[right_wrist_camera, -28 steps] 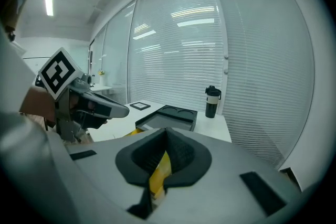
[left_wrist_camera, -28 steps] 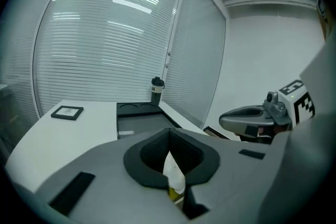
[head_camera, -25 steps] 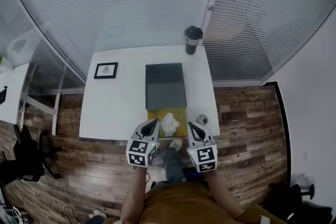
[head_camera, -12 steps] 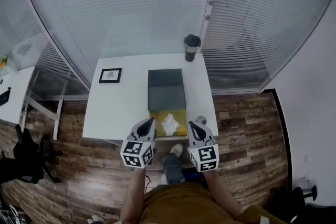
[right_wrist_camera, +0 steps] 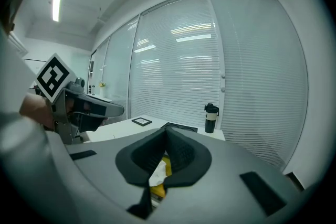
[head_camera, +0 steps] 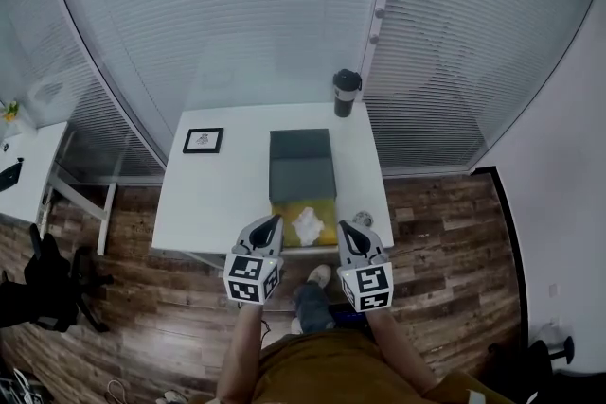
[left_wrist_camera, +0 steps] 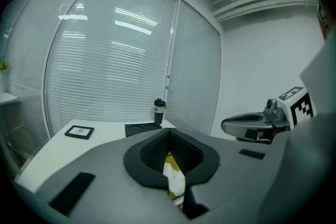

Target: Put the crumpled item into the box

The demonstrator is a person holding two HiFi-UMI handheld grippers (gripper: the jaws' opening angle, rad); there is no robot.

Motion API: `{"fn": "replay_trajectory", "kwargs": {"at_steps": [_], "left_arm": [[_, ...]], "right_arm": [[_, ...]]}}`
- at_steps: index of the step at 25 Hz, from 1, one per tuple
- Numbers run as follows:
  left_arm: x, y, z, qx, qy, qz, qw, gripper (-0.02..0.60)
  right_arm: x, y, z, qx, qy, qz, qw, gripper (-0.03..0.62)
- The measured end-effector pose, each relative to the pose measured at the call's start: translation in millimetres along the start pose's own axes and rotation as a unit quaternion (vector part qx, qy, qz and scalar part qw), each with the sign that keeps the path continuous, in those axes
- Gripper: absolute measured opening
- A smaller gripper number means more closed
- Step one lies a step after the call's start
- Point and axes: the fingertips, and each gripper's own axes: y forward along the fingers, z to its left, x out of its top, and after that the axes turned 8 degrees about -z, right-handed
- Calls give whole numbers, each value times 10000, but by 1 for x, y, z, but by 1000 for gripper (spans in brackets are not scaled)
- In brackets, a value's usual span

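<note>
The paper ball [head_camera: 307, 224] lies between the two claws, just past their tips — left claw [head_camera: 274, 222] and right claw [head_camera: 344, 228] are both closed, holding nothing — and the box [head_camera: 301, 180] is straight beyond it.

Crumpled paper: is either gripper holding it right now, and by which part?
Nothing is held. The crumpled paper lies free on the yellow surface, untouched between the left gripper and right gripper, both shut and empty.

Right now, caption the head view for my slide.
Left gripper and right gripper, both shut, flank crumpled paper on a yellow mat beside the grey box.
</note>
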Motion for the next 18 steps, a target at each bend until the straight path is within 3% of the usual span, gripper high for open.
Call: {"fn": "replay_trajectory", "kwargs": {"at_steps": [10, 18], "left_arm": [[3, -2, -5, -58, -116, -108, 9999, 25], [-2, -3, 2, 105, -217, -69, 9997, 25]], "right_arm": [[0, -6, 1, 25, -23, 31, 10000, 12], [-2, -8, 2, 26, -27, 52, 10000, 12]]}}
